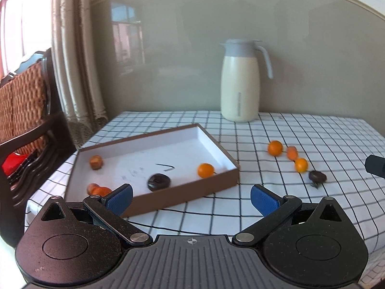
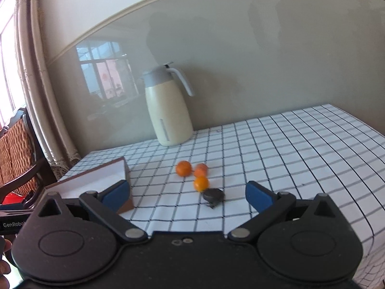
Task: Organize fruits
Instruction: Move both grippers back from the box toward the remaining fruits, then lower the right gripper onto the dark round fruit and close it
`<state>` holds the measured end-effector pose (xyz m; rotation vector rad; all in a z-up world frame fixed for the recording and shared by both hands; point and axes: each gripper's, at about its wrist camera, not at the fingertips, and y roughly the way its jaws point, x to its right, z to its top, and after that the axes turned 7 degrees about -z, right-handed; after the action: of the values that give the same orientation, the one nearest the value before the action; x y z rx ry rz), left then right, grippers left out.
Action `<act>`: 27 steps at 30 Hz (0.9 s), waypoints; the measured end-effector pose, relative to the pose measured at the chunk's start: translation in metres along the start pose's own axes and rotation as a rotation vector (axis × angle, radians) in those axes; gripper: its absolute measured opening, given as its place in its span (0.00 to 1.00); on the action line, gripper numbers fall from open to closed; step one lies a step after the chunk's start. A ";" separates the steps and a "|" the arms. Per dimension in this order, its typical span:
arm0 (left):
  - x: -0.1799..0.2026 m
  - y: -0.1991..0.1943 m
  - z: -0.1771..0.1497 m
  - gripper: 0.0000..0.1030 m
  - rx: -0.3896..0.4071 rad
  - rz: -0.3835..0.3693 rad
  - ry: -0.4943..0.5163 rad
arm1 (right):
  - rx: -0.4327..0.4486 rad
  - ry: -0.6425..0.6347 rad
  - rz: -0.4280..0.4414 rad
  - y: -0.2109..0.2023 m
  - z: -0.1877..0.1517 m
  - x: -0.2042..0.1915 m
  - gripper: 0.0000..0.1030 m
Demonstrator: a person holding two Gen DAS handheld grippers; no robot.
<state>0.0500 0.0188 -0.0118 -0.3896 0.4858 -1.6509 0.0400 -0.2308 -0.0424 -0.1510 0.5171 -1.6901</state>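
Note:
A shallow brown box (image 1: 209, 185) with a white inside lies on the checked cloth. In it are an orange fruit (image 1: 205, 170), a dark fruit (image 1: 158, 181) and small orange-brown fruits (image 1: 96, 162) at its left side. On the cloth to the right lie three orange fruits (image 1: 275, 147) (image 1: 292, 152) (image 1: 301, 164) and a dark fruit (image 1: 317, 176). My left gripper (image 1: 191, 198) stands open just before the box's near wall, holding nothing. My right gripper (image 2: 186, 193) is open too, with the dark fruit (image 2: 213, 195) and an orange fruit (image 2: 201, 183) just ahead between its fingers.
A cream jug (image 1: 239, 82) with a grey lid stands at the back by the wall. A wicker-backed wooden chair (image 1: 24, 125) is at the table's left. The box corner (image 2: 125, 168) lies by the right gripper's left finger. A hand (image 2: 4, 260) shows at lower left.

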 end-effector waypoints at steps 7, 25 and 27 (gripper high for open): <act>0.018 0.007 -0.007 1.00 -0.033 -0.038 0.023 | -0.021 -0.027 -0.043 0.000 -0.012 0.013 0.88; 0.050 0.051 -0.026 1.00 -0.097 -0.100 0.048 | -0.100 -0.037 -0.034 0.030 -0.022 0.015 0.64; 0.053 0.059 -0.026 1.00 -0.106 -0.100 0.044 | -0.102 -0.042 -0.033 0.036 -0.021 0.013 0.57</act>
<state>0.0793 -0.0372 -0.0664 -0.4632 0.5970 -1.7372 0.0621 -0.2417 -0.0787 -0.2699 0.5725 -1.6891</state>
